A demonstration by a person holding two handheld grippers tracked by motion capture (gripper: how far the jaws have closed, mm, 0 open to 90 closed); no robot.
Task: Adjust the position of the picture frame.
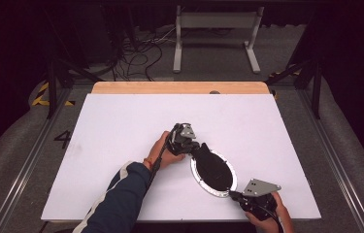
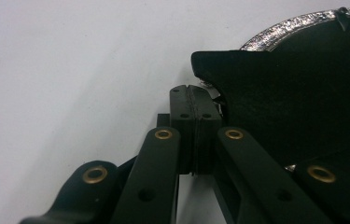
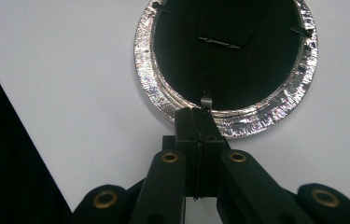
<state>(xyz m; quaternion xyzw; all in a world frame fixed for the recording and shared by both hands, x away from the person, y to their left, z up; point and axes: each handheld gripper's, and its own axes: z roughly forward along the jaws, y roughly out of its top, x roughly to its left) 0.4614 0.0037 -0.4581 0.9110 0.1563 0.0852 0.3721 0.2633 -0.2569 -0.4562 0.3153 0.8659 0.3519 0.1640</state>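
A round silver-rimmed frame [image 1: 213, 173] with a black backing is lying flat on the white table [image 1: 121, 145], toward the person's near-right side — its black flap stand [image 1: 204, 151] is sticking out at the far-left edge. The left gripper [image 1: 192, 145] is resting at that flap, jaws pressed together with nothing visible between the pads; in the left gripper view the closed tips are sitting just under the flap's edge. The right gripper [image 1: 233, 195] is meeting the frame's near rim, jaws also closed — in the right gripper view they are pinching a small metal tab [image 3: 205, 101] on the frame [image 3: 228, 116] there. Small clips are showing around the black backing inside the rim.
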